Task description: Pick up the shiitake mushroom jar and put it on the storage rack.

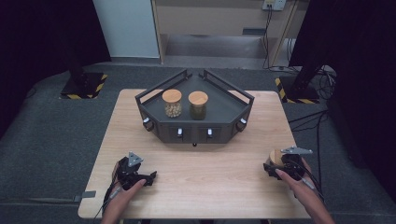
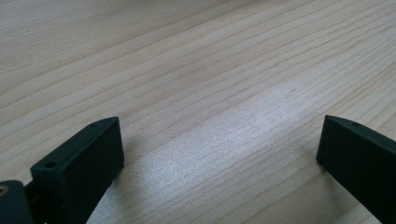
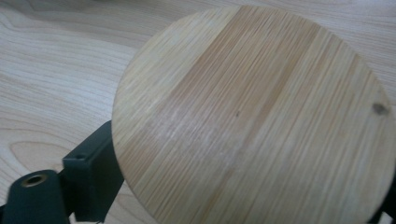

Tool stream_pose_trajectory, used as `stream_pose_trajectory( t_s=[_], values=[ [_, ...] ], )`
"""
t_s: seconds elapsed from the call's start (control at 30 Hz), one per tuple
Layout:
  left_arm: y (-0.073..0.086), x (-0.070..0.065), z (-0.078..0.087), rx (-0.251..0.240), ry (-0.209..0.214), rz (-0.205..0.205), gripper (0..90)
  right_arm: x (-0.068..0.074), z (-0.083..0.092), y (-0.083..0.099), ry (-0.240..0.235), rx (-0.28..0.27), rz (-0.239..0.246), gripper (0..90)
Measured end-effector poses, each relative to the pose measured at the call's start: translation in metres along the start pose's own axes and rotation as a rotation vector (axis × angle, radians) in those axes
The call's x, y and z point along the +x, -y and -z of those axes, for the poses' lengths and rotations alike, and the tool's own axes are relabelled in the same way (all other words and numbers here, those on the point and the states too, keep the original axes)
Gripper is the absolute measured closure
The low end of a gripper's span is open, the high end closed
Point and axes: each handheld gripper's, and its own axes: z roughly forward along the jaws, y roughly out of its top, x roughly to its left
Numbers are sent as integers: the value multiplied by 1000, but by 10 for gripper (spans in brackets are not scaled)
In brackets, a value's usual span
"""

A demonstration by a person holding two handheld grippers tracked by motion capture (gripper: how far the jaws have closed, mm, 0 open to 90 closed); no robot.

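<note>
Nearest to us, the left tongs [image 1: 150, 177] lie low over the wooden counter [image 1: 205, 172] at its near left part, with the jaws standing wide apart and only bare wood between them (the left gripper view shows this clearly). At the near right part of the counter, our right tongs [image 1: 271, 167] are around a jar with a round wooden lid [image 3: 254, 116]; in the right gripper view one black jaw is against the left edge of the lid, but the other jaw is almost hidden, so we cannot tell if the pads really press on it. Farther away, in the middle of the counter, stands a dark angular tray [image 1: 224, 109] with small knobs on its front. Inside it two jars stand upright side by side, near each other: a jar with pale contents [image 1: 172, 103] on the left and a jar with dark contents [image 1: 198, 105] on the right.
</note>
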Motion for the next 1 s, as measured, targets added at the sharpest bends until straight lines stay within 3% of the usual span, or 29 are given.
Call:
stream_pose_trajectory(
  t_s=[0.2,0.73,1.0],
  values=[
    [0,0,0,0,0,0,0,3,4,3,26,-14,12,246],
    [0,0,0,0,0,0,0,13,-1,6,66,-21,5,255],
    [0,0,0,0,0,0,0,15,6,9,54,-68,0,255]
  ],
)
